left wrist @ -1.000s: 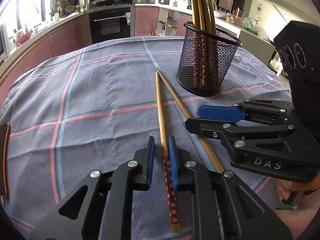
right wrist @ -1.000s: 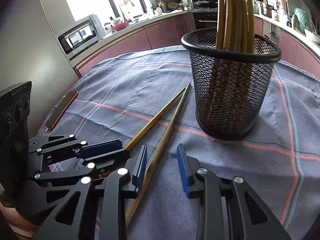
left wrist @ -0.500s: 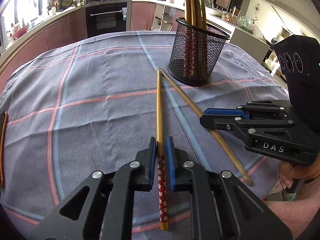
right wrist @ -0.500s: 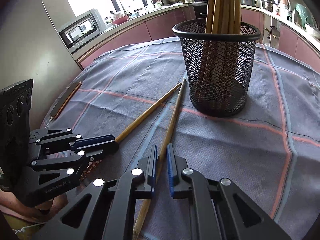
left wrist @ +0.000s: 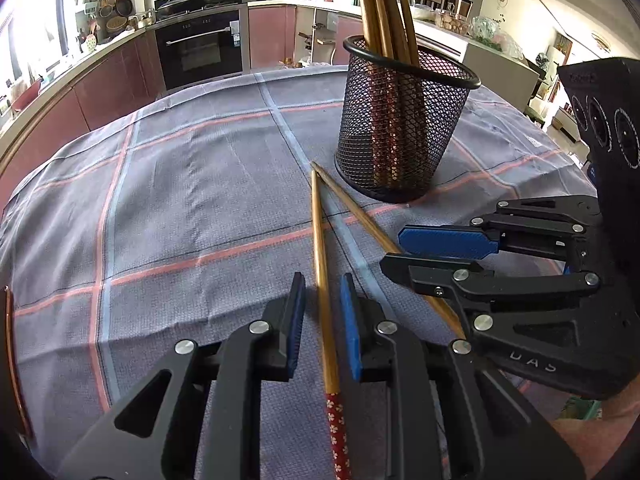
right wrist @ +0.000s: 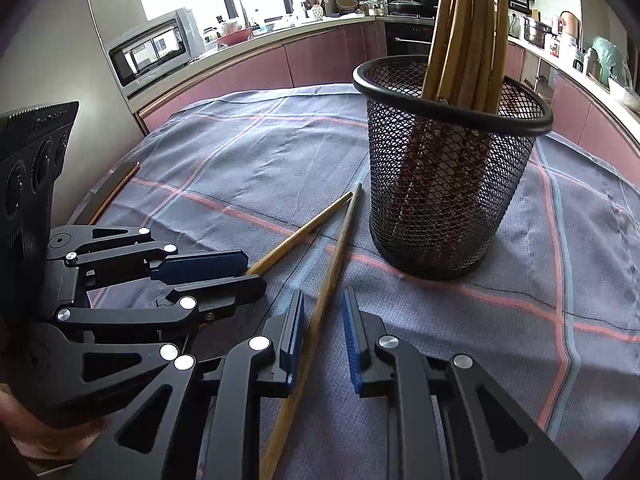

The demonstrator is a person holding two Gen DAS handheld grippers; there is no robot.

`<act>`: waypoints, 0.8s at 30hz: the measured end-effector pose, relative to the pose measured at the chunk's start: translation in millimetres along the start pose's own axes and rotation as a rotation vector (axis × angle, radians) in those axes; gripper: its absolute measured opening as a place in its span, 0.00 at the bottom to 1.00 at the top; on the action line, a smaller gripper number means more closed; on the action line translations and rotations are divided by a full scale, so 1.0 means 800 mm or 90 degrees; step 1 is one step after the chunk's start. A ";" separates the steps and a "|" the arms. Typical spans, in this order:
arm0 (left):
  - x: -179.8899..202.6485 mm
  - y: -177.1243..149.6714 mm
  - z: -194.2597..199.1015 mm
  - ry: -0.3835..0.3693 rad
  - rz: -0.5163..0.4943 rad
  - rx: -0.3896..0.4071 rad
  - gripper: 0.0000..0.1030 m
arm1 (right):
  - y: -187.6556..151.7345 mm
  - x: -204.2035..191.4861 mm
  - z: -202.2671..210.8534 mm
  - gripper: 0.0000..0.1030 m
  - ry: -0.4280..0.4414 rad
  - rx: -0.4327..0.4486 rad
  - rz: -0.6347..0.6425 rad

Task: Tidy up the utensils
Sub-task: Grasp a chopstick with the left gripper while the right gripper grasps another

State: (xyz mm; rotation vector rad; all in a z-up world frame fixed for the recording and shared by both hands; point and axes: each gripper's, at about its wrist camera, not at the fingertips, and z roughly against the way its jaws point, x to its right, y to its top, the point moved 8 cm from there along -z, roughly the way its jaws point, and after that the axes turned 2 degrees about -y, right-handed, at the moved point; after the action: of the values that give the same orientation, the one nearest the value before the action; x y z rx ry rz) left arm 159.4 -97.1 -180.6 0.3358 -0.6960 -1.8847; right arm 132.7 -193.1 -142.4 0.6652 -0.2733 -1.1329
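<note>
I have each narrow-set gripper straddling a slim round wooden chopstick on the woven plaid tablecloth [left wrist: 180,184]. The left gripper [left wrist: 322,322] stands around the floral-handled chopstick [left wrist: 322,280]; the pads look clear of it. The right gripper's [right wrist: 322,334] jaws have just been opening around the plain chopstick [right wrist: 328,288]. Both tips meet beside the round black wire-mesh cup [right wrist: 448,200], mid-table, full of chopsticks.

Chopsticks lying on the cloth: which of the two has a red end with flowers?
The chopstick between the fingers of the left gripper: its near end is red with small flowers. The other chopstick shows only plain wood; its near end is hidden.
</note>
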 end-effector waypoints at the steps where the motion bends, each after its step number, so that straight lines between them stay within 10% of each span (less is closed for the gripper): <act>1: 0.001 0.001 -0.001 0.002 -0.001 0.000 0.14 | 0.000 0.000 -0.001 0.17 -0.003 0.001 0.002; 24: 0.002 0.008 0.031 -0.035 0.048 0.043 0.07 | 0.006 -0.007 0.032 0.06 0.112 0.036 -0.048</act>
State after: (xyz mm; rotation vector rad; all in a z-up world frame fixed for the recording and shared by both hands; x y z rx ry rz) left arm 150.6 -92.8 -156.7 0.2980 -0.8001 -1.8081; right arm 120.9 -196.0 -119.1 0.8264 -0.1307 -1.1340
